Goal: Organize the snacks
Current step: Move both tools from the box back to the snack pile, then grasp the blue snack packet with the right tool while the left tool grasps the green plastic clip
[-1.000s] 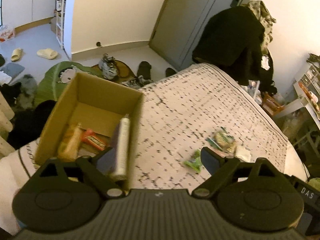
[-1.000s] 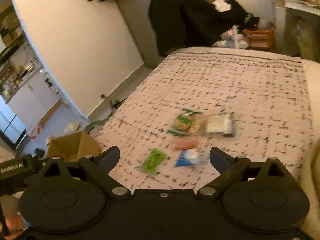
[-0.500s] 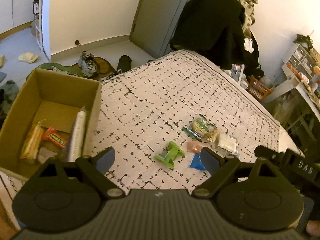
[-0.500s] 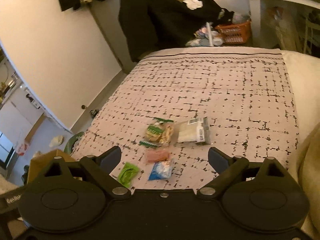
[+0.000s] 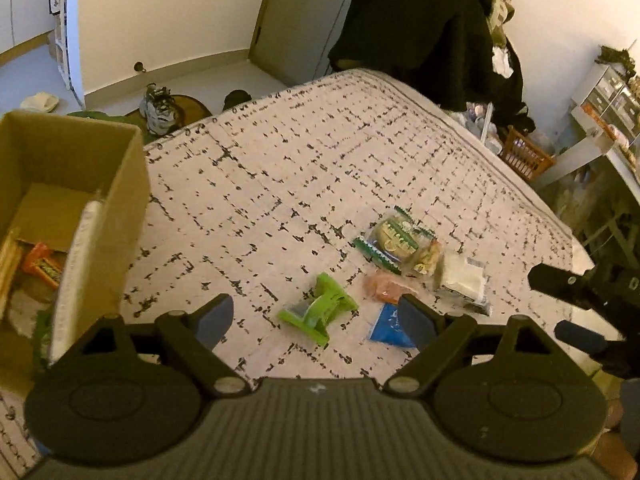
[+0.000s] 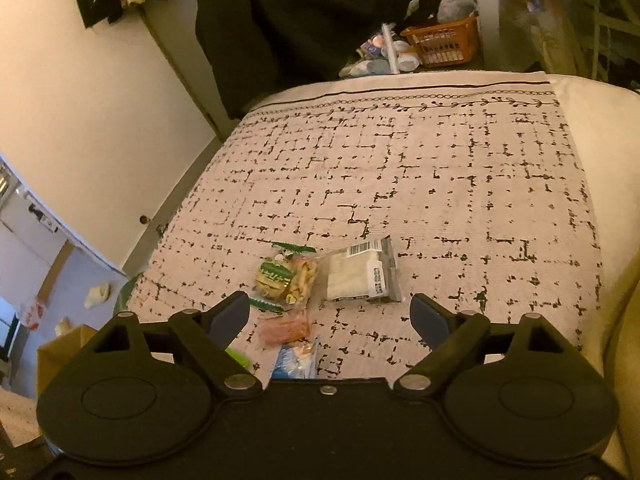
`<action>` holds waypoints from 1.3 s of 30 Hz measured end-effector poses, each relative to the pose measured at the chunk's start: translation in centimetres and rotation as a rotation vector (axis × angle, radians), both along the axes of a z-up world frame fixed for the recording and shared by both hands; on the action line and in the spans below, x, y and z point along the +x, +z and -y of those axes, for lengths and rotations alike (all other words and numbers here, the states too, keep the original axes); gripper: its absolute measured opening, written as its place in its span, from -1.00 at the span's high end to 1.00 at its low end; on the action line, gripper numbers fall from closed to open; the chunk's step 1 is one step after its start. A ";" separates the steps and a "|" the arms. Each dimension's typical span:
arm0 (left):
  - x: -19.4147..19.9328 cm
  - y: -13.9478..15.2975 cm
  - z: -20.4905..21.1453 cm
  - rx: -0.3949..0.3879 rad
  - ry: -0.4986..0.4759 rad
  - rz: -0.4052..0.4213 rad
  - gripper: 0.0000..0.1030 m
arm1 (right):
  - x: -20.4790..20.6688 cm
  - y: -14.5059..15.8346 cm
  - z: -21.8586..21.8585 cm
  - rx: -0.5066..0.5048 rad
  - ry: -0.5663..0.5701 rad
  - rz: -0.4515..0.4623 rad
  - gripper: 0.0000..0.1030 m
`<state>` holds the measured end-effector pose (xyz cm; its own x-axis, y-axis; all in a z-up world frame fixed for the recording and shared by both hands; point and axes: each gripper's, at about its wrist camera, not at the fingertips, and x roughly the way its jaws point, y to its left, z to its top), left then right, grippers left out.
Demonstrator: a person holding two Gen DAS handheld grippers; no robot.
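Snacks (image 5: 400, 240), small crinkly packets clustered on bedspread (image 5: 280, 168), both jaws apart, just narrowing, empty.

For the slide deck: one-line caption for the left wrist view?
Open left gripper above a green packet, other snacks beside it on the patterned bedspread, cardboard box at left.

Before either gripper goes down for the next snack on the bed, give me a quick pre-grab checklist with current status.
1. Left gripper open and empty: ok; jaws just closing slightly, nothing between them.
2. Right gripper open and empty: ok; jaws also just closing slightly.
3. Green packet lies apart from the other snacks: ok.
4. Blue packet fully visible: not ok, partly behind a finger.
5. Cardboard box has room: ok, floor partly bare.
6. Grippers clear of each other: cannot tell.
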<state>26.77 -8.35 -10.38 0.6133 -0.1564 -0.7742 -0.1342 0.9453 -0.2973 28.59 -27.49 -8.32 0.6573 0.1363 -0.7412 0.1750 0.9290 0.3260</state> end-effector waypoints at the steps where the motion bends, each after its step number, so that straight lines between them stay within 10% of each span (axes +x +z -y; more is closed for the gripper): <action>1: 0.3 -0.4 0.2 0.004 -0.002 -0.005 -0.70 | 0.3 -0.1 0.0 -0.009 0.005 -0.003 -0.69; 26: 3.8 -7.3 3.6 0.181 -0.199 0.010 -0.52 | 4.6 -7.5 -2.8 0.111 0.066 -0.247 -0.20; 34: 3.9 -7.4 2.9 0.164 -0.158 0.028 0.43 | 4.7 -8.1 -4.1 0.154 0.094 -0.264 0.07; 39: 3.5 -7.0 2.3 0.128 -0.145 0.019 0.54 | 4.6 -8.5 -4.9 0.118 0.096 -0.263 0.42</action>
